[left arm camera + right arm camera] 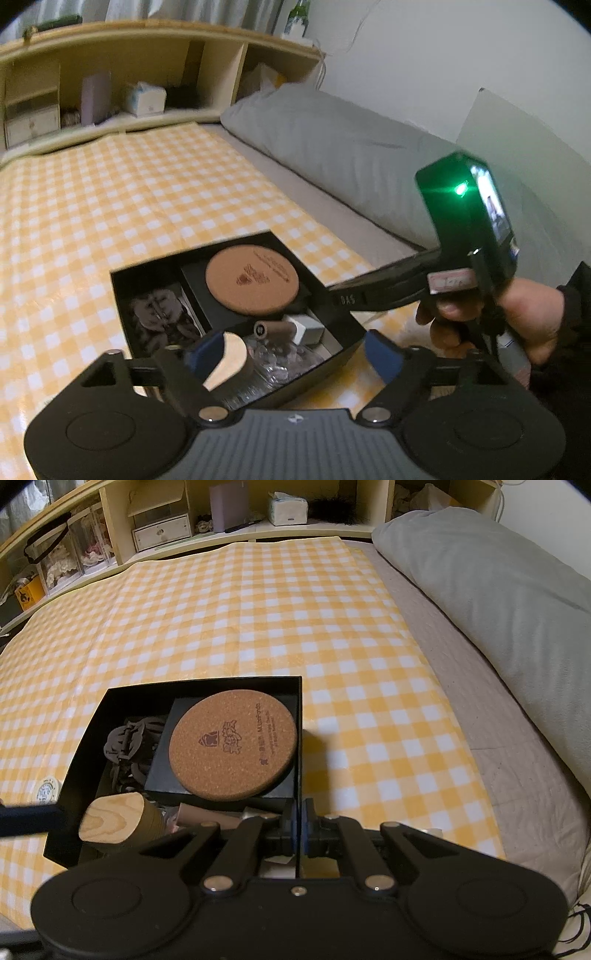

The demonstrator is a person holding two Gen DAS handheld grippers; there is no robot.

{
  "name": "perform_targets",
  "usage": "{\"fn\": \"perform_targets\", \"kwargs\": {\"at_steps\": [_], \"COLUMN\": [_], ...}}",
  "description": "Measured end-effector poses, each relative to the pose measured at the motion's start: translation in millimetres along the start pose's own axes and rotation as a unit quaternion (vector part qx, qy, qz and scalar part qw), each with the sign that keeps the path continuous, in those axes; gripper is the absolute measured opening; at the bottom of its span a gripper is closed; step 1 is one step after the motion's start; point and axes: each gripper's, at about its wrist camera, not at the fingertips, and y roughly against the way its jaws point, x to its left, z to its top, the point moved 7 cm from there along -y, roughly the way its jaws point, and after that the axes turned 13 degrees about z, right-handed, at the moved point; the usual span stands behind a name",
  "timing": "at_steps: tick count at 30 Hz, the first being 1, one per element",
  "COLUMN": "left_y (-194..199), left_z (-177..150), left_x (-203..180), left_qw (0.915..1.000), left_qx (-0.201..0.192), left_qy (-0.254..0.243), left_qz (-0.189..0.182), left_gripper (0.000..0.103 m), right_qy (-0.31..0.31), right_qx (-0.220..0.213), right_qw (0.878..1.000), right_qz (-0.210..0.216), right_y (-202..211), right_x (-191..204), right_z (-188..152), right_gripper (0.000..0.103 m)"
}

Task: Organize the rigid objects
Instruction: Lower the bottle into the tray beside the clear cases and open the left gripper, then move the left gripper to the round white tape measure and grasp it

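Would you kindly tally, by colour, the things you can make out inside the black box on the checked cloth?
Cork brown: 1, the round coaster
Black: 1, the flat inner box under it
Dark brown: 2, the hair claw and small tube
Pale wood: 1, the wooden-topped piece
White: 1, the small block
Total: 6

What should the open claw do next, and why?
Probably lift the left claw away and move it toward the small round white thing on the checked cloth beside the black box. That claw is open and empty, the wooden-capped bottle already lies in the box, and the right claw pinches the box wall, steadying it.
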Motion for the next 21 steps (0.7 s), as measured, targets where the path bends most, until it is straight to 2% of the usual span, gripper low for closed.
{"fn": "perform_targets", "kwargs": {"at_steps": [2,7,12,21], "left_y": [8,18,21,17], "left_z": [4,7,6,7], "left_x": [2,11,27,81], "left_qw": [0.9999,0.9994,0.9978,0.9878], "left_qx": [-0.009,-0.019,-0.018,-0.004], "left_qy": [0.0,0.011,0.023,0.09], "left_qz": [0.007,0.028,0.059,0.127], "left_gripper": [0.096,0.103,0.103,0.103], "right_qy": [0.0,0.0,-0.001,-0.002], "right_qx": [-0.001,-0.002,-0.003,-0.006], "right_qw": [1.0,1.0,1.0,1.0], "right_qz": [0.001,0.001,0.001,0.002], "right_y": [1,1,2,4], "right_x": [1,0,1,2], "right_z": [0,1,1,2], "right_gripper": [0.003,0.004,0.003,0.003]}}
